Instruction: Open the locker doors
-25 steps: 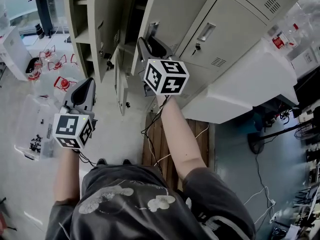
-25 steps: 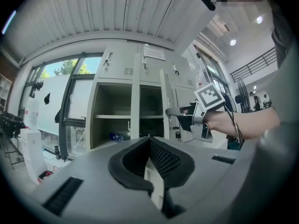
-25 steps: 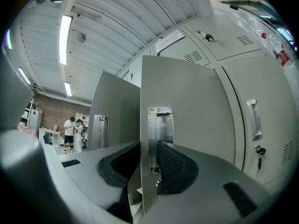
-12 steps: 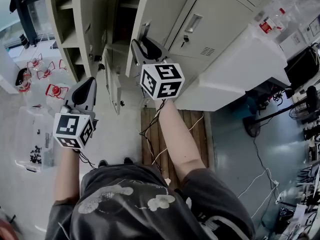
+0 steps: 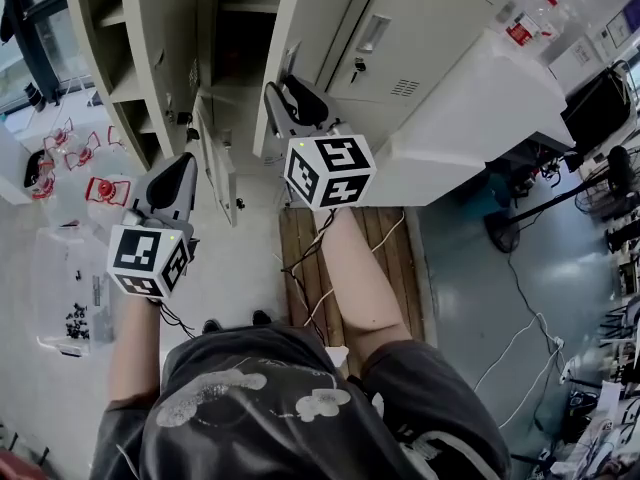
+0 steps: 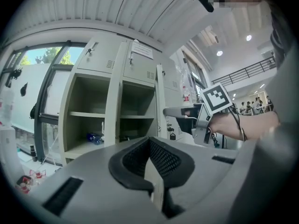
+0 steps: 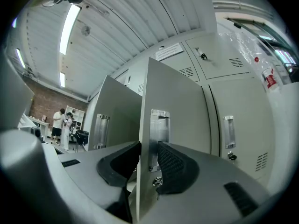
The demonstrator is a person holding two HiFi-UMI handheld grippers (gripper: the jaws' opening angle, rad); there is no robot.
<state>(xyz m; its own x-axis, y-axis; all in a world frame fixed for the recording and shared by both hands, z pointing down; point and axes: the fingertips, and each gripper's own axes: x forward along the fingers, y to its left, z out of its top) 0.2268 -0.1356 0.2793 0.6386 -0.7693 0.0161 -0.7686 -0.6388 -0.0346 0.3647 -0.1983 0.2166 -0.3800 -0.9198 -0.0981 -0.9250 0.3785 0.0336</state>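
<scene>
Grey lockers (image 5: 420, 28): a sheet-metal bank fills the top of the head view; the doors at its right side are closed, each with a recessed handle and a small lock.
Locker door (image 7: 173, 101): swung out from the bank and seen edge-on in the right gripper view, with its bright metal handle (image 7: 159, 125) just beside the free edge and a keyhole (image 7: 157, 182) below the handle.
Right gripper (image 7: 148, 148): clamped on that door's free edge at handle height, one black pad against each face (no gap shows on either side).
Left gripper (image 6: 149, 141): its pad tips meet in a point and nothing lies between them; it hangs level and apart from the lockers, low at the left of the head view.
Open compartments (image 6: 91, 115): two bays with shelves face the left gripper, their doors already swung aside.
Blue bottle (image 6: 95, 137): lies on the lower shelf of the left bay.
Second open door (image 7: 114, 111): stands beyond the held one, tilted outward, with its own handle showing.
Marker cubes (image 5: 330, 171): one on each gripper, white with black squares.
Floor: wooden planks (image 5: 300, 268) under the right arm, with loose cables (image 5: 318, 233) across them.
White sheet (image 5: 470, 128): drapes a bulky shape just right of the lockers (what it covers cannot be told).
</scene>
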